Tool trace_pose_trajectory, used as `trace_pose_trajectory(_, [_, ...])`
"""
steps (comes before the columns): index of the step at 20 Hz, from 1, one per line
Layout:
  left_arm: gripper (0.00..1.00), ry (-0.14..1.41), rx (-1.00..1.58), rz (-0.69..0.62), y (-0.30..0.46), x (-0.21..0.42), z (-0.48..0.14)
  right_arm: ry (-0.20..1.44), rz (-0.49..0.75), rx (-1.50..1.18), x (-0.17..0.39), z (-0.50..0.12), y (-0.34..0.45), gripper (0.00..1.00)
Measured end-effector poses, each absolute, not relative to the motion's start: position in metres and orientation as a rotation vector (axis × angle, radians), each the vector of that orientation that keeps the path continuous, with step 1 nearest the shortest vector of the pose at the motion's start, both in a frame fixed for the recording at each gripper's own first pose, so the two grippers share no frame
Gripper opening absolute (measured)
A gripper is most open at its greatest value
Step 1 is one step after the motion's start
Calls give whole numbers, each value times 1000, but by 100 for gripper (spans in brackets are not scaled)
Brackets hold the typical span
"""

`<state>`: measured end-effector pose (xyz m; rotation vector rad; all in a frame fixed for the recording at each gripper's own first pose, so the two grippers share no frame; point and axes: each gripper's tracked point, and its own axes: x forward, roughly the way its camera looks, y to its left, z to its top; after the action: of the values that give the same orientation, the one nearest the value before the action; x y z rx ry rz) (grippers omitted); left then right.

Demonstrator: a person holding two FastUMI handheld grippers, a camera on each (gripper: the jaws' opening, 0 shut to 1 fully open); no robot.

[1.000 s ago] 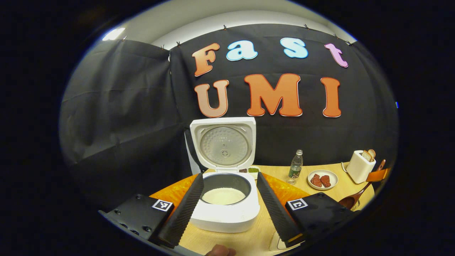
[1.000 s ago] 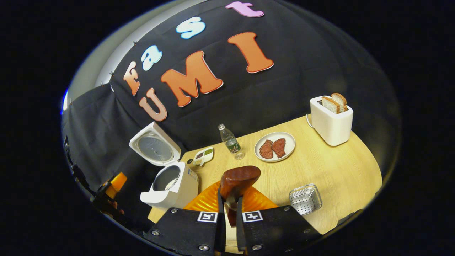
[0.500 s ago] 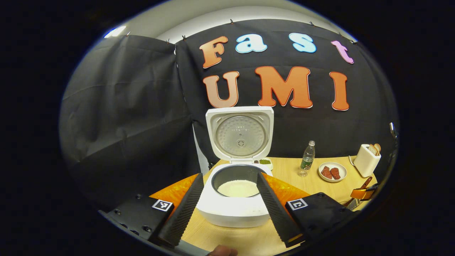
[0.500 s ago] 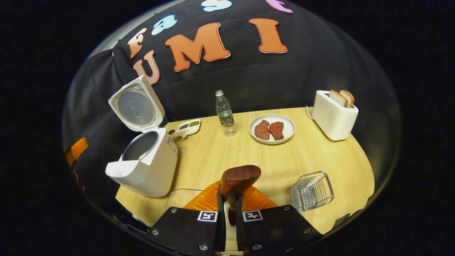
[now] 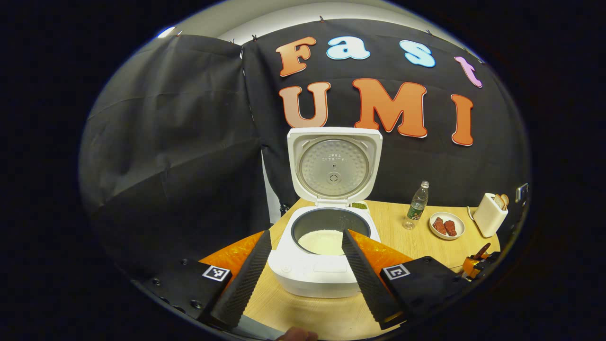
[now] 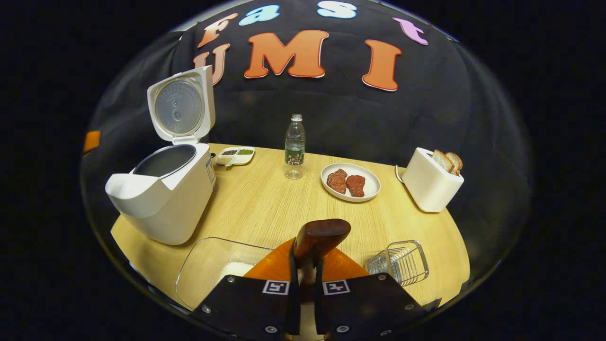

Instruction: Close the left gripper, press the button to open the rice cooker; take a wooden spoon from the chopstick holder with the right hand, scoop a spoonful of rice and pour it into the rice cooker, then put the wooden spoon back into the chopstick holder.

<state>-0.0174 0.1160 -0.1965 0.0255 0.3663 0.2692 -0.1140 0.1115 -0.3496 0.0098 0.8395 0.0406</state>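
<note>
Surface: light wood-grain table (image 6: 284, 203), black cloth wall behind. Rice cooker (image 6: 163, 199) at table's left end, lid (image 5: 334, 163) upright, white rice in the pot in left gripper view. Along the back: small divided dish (image 6: 235, 156), water bottle (image 6: 294, 147), plate (image 6: 367, 192) w/ two meat pieces, toaster (image 6: 428, 184) w/ bread. Clear container (image 6: 208, 270) w/ rice at front edge; wire chopstick holder (image 6: 400, 263) near front right, tilted.

Left gripper (image 5: 303, 279): fingers spread wide, nothing held, aimed at cooker front. Right gripper (image 6: 304, 303): fingers clamped on wooden spoon (image 6: 319, 237) handle, bowl pointing fwd above table, between container & holder.
</note>
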Motion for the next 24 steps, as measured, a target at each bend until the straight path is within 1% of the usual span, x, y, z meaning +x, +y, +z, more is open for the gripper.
trace_pose_trajectory(1, [96, 360, 36, 269, 118, -15, -196, 831, 54, -36, -116, -351, 117, 12])
trace_pose_trajectory(2, [100, 361, 42, 265, 118, -14, -197, 817, 66, -82, -117, -352, 121, 11])
trace_pose_trajectory(3, [96, 373, 32, 256, 118, -13, -200, 800, 79, -129, -116, -353, 127, 12])
trace_pose_trajectory(4, [96, 383, 14, 248, 117, -12, -202, 791, 95, -169, -117, -354, 132, 12])
trace_pose_trajectory(5, [100, 388, 2, 244, 116, -12, -203, 775, 104, -193, -116, -354, 137, 7])
trace_pose_trajectory(6, [100, 387, -1, 246, 117, -12, -202, 772, 111, -200, -118, -354, 140, 12])
trace_pose_trajectory(7, [100, 382, 3, 250, 121, -11, -200, 772, 110, -188, -118, -353, 143, 12])
trace_pose_trajectory(8, [97, 378, 7, 251, 123, -11, -199, 783, 114, -149, -123, -353, 146, 12])
trace_pose_trajectory(9, [100, 377, 12, 251, 125, -12, -201, 780, 111, -92, -127, -347, 150, 11])
trace_pose_trajectory(10, [96, 381, 17, 250, 127, -13, -203, 787, 107, -39, -124, -352, 152, 11])
trace_pose_trajectory(11, [100, 388, 18, 249, 127, -14, -205, 796, 102, 24, -125, -349, 155, 11])
trace_pose_trajectory(12, [100, 395, 17, 248, 129, -15, -207, 807, 98, 99, -125, -349, 161, 11])
trace_pose_trajectory(13, [96, 403, 16, 247, 130, -14, -210, 821, 98, 178, -128, -347, 168, 11])
trace_pose_trajectory(14, [96, 409, 17, 246, 132, -14, -210, 833, 103, 252, -130, -347, 175, 11])
trace_pose_trajectory(15, [100, 412, 19, 243, 133, -14, -212, 847, 116, 304, -132, -345, 184, 12])
trace_pose_trajectory(16, [96, 414, 23, 239, 133, -14, -212, 863, 141, 352, -137, -345, 194, 11])
trace_pose_trajectory(17, [96, 415, 30, 234, 134, -13, -211, 879, 159, 382, -140, -344, 203, 11])
trace_pose_trajectory(18, [100, 413, 36, 230, 135, -12, -211, 895, 174, 410, -144, -343, 210, 11])
trace_pose_trajectory(19, [100, 410, 41, 226, 136, -12, -211, 914, 174, 434, -146, -344, 213, 11])
trace_pose_trajectory(21, [100, 406, 49, 219, 136, -11, -209, 946, 144, 506, -147, -347, 207, 11])
trace_pose_trajectory(22, [96, 407, 50, 215, 137, -11, -209, 971, 128, 557, -148, -349, 206, 11])
trace_pose_trajectory(23, [96, 409, 51, 209, 137, -12, -211, 989, 107, 614, -147, -354, 201, 11])
trace_pose_trajectory(24, [100, 410, 53, 206, 136, -11, -212, 1007, 88, 677, -148, -357, 197, 12])
